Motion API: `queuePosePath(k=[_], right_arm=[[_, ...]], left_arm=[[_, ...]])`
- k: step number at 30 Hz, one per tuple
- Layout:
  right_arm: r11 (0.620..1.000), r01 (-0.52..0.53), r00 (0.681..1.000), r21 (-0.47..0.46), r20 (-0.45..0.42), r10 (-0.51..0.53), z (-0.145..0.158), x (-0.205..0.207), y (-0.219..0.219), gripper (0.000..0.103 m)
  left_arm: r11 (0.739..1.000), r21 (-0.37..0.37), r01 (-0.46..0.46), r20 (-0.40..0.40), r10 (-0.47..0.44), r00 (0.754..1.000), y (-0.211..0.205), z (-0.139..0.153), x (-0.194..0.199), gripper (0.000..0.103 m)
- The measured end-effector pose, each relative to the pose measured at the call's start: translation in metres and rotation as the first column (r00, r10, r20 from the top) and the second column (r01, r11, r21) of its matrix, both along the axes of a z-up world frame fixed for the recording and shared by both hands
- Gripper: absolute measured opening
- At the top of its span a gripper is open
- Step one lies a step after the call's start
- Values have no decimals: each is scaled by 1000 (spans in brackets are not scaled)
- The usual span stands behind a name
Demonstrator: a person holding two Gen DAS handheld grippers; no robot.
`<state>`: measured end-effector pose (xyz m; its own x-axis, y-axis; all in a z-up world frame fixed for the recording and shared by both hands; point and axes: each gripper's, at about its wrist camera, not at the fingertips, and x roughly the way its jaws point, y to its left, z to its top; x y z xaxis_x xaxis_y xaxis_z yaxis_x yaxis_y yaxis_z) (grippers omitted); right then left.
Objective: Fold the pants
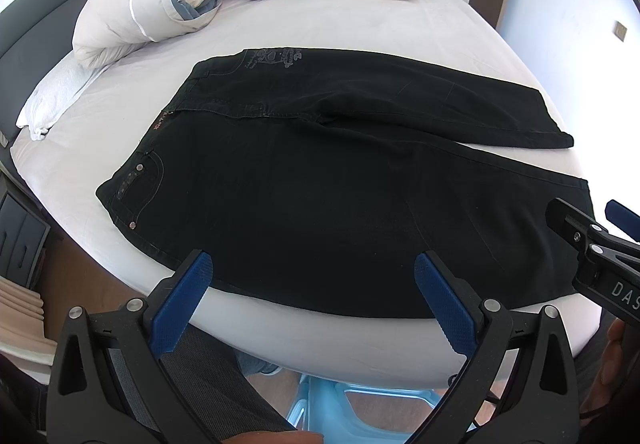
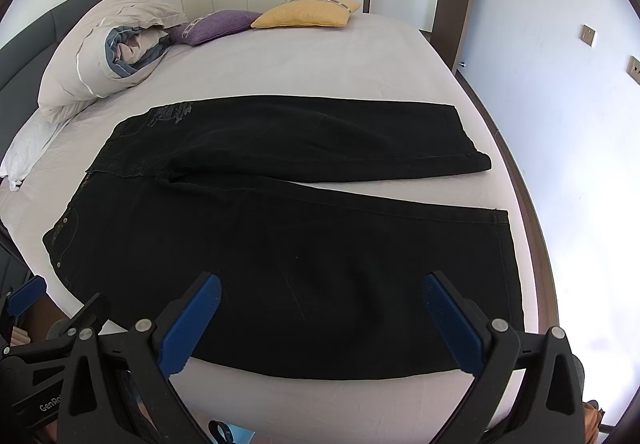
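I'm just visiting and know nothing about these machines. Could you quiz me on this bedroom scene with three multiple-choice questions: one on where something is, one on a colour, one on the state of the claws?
1. Where do the black pants lie?
A. Spread flat on the bed
B. On the floor
C. Over a chair

2. What colour is the cushion beside the purple cushion?
A. Red
B. Yellow
C. Green

3. How do the left claw and right claw stand?
A. Both shut on the pants
B. One open, one shut
C. Both open, holding nothing

Answers: 1 A, the legs lie apart on the sheet; 2 B, it is plainly yellow; 3 C, each claw's blue fingers are spread wide, with no cloth pinched between them.
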<state>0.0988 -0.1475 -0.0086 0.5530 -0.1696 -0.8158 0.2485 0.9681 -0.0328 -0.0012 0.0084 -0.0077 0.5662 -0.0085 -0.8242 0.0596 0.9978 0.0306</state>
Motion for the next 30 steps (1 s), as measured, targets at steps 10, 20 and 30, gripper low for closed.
queuePosePath(k=[10,20,30], right_arm=[[1000,0,1000,1,-1,0,-1,0,0,103],[1000,1,1000,2,-2,-1,-1,0,1,103],[1000,1,1000,4,-2,-1,-1,0,1,103]], left_arm=[[1000,0,-1,-2,1,1000,0,0,0,103],[1000,-1,1,-2,-1,1000,1,-2,-2,103],[1000,2,0,-4,0,1000,1,-4,-3,103]])
